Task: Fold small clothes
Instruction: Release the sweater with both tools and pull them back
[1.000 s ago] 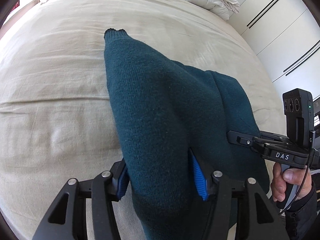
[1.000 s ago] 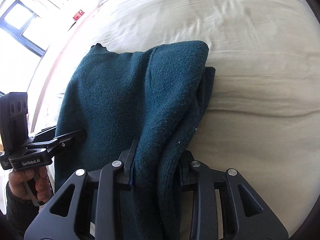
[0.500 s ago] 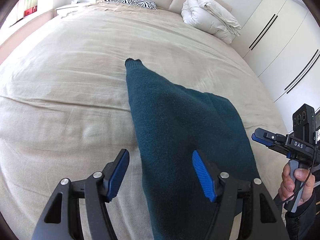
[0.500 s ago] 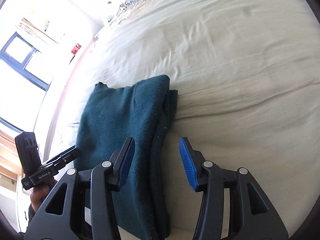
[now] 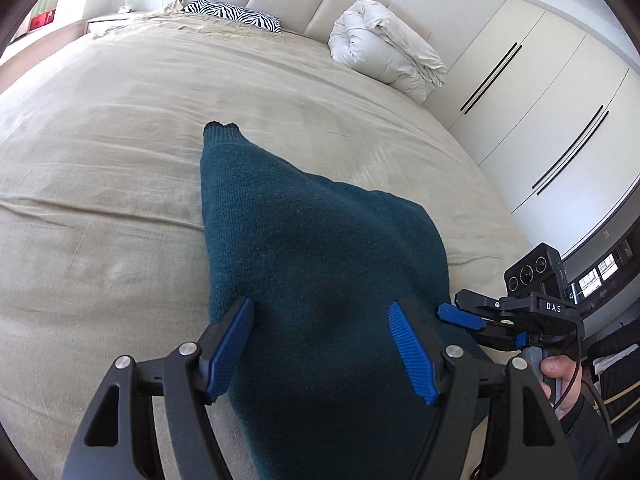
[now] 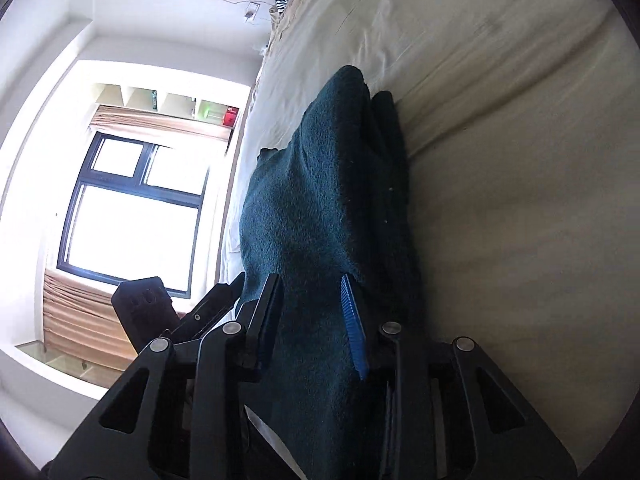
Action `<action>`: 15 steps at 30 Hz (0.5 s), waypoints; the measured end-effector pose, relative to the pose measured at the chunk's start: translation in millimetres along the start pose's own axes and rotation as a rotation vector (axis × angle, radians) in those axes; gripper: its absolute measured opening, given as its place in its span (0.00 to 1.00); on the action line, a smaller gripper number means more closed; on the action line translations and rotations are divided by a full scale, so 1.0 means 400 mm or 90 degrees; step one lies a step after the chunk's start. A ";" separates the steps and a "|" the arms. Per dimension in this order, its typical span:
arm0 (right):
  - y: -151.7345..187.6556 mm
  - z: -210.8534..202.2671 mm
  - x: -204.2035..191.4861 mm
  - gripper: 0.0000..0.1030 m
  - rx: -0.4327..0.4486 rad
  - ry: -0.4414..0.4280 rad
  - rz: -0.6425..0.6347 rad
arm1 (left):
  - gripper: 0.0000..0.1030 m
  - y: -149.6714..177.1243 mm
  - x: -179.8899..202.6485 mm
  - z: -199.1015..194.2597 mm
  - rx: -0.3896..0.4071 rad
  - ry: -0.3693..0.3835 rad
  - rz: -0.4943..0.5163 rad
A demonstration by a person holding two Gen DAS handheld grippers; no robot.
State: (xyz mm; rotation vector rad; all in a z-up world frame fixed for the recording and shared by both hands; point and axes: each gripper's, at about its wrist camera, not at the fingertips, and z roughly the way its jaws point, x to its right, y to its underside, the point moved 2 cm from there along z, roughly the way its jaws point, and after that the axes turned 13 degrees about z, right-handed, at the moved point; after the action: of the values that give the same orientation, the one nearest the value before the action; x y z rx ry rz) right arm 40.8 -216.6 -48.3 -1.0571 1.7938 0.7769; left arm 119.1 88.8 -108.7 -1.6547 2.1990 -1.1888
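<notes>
A dark teal knit sweater point(image 5: 312, 248) lies folded lengthwise on the beige bed, one sleeve end pointing toward the headboard. My left gripper point(image 5: 322, 344) is open, its blue pads point(image 5: 412, 354) spread over the sweater's near end without pinching it. The right gripper point(image 5: 460, 316) shows at the sweater's right edge in the left wrist view. In the right wrist view, rolled sideways, the right gripper point(image 6: 312, 320) straddles a thick fold of the sweater point(image 6: 320, 184), with fabric filling the gap between its fingers; the jaws stand partly apart.
The beige bedsheet point(image 5: 120, 184) spreads wide around the sweater. A rolled white duvet point(image 5: 384, 48) and a zebra pillow point(image 5: 232, 16) lie at the headboard. White wardrobe doors point(image 5: 560, 112) stand at the right. A window point(image 6: 132, 216) is beyond the bed.
Both grippers let go of the sweater and opened half a second ago. Now the left has come back down over the near end, and the right has rolled sideways around the fold.
</notes>
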 end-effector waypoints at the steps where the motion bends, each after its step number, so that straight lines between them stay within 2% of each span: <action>1: -0.001 -0.013 -0.005 0.27 0.003 0.005 -0.005 | 0.70 -0.005 -0.003 -0.004 -0.001 0.002 -0.004; 4: -0.003 -0.050 -0.057 0.30 0.013 0.016 -0.042 | 0.68 -0.048 0.005 -0.037 0.020 -0.015 -0.002; 7: -0.032 -0.061 -0.119 0.30 0.012 -0.003 -0.064 | 0.68 -0.115 0.014 -0.037 0.039 0.007 -0.003; 11: -0.100 -0.003 -0.158 0.30 0.000 0.007 -0.065 | 0.68 -0.160 0.008 0.052 0.014 0.015 -0.005; 14: -0.144 0.035 -0.118 0.30 -0.012 0.056 -0.038 | 0.68 -0.141 -0.015 0.127 -0.016 0.025 -0.023; 15: -0.155 0.045 -0.098 0.29 -0.020 0.051 -0.029 | 0.68 -0.134 -0.020 0.136 -0.012 0.024 -0.018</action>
State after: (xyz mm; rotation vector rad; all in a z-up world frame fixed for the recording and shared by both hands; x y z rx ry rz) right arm 112.5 -215.4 -24.7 -1.1613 1.8235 0.7464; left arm 191.8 64.0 -112.9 -1.6890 2.2235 -1.2198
